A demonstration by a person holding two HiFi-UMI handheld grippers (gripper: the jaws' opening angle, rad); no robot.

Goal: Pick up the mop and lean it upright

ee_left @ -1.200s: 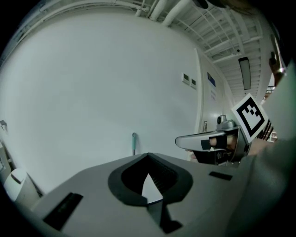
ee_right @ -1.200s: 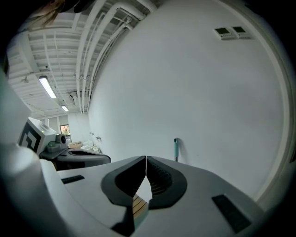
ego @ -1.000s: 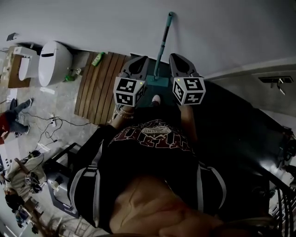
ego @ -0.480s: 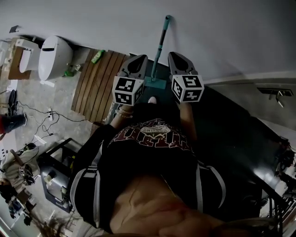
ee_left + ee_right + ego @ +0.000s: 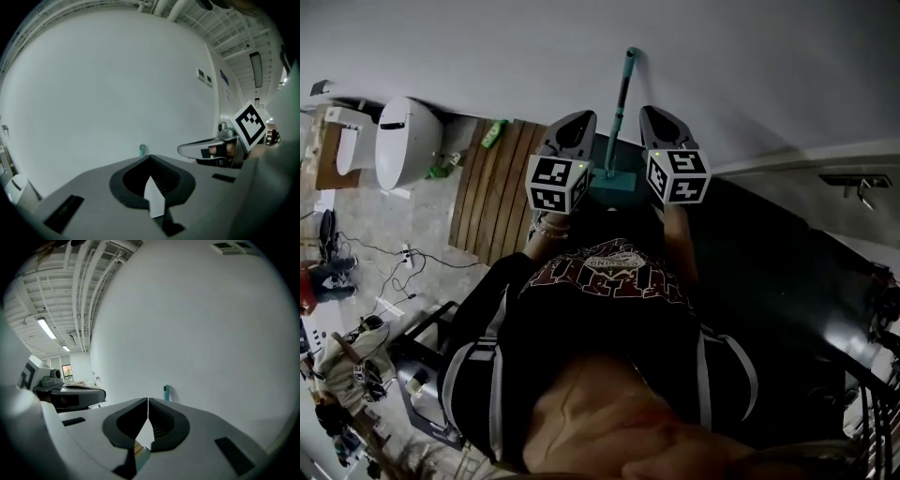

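since a second ago the mop (image 5: 622,108) has slid lower in the head view and now sits deeper between the two marker cubes, and the shoe that showed below the mop head (image 5: 614,183) is out of sight. toilet (image 5: 403,141) and slatted mat (image 5: 492,187) have shifted a touch too, so the whole view has moved.

and here's the picture: the mop is up on its head on the floor, teal handle slanting up with its top against the wall (image 5: 750,66). nobody's holding it. left gripper (image 5: 579,116) is on one side of the handle, right gripper (image 5: 649,112) on the other, both apart from it, both aimed at the wall.

jaws? left pair together, nothing between them. right pair together as well, just a thin seam showing, nothing pinched. each gripper view catches only the handle's top (image 5: 142,149) poking up past the closed jaws against the white wall, same again on the right (image 5: 166,392).

so where are we? the main job looks done: mop off the floor, upright, leaning and standing alone. what's left, i'd say, is little more than seeing that it stays put. one thing to watch is the head skating out on the floor, though nothing here shows it slipping.
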